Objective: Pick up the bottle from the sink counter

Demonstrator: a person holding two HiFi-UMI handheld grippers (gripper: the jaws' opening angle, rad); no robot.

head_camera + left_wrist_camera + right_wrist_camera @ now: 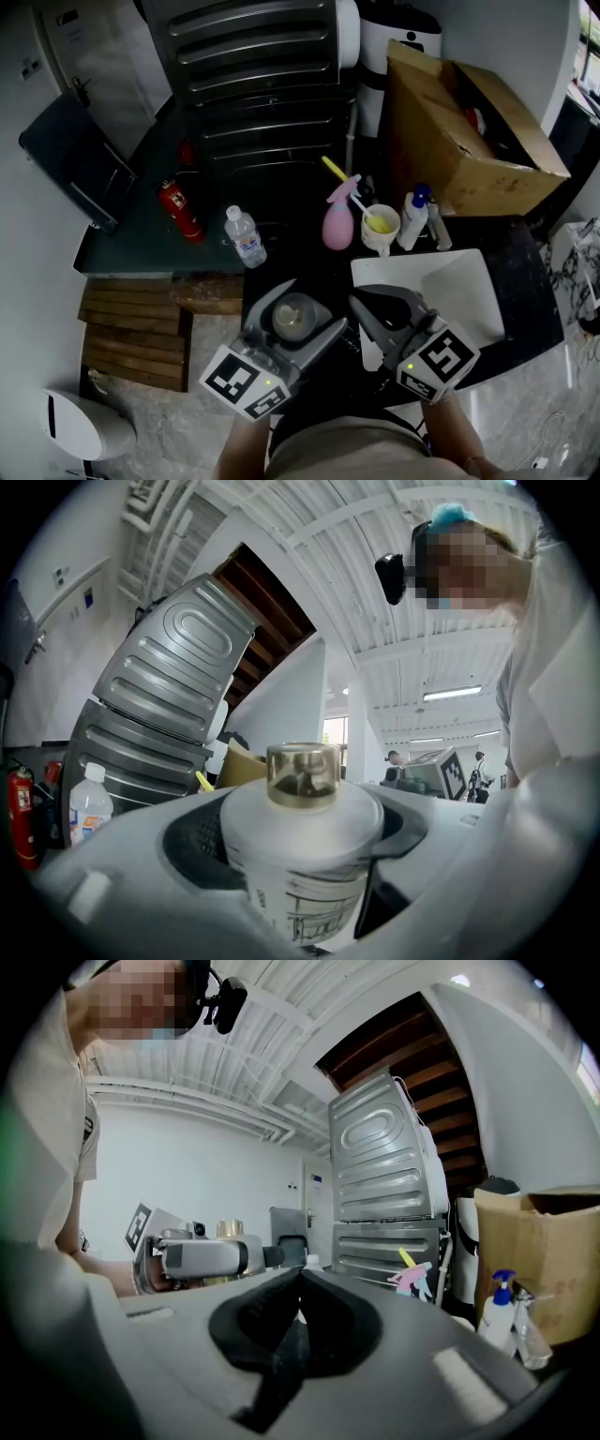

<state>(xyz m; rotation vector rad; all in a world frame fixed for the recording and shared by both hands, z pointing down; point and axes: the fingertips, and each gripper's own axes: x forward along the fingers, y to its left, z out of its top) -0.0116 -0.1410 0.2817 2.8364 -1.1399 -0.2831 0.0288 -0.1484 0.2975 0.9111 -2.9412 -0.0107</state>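
The left tool [302,314] grips the bottle [300,846] upright, cap up; the right tool [367,306], closed and empty, is just beside it.

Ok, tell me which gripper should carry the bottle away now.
Left, most likely. The left gripper has its tongs clamped on the white gold-capped bottle, while the right gripper has its tongs shut on nothing.

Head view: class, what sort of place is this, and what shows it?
Probably a utility or washing-up corner: a white sink set in a dark counter, a pink spray bottle beside it, and a fire extinguisher nearby.
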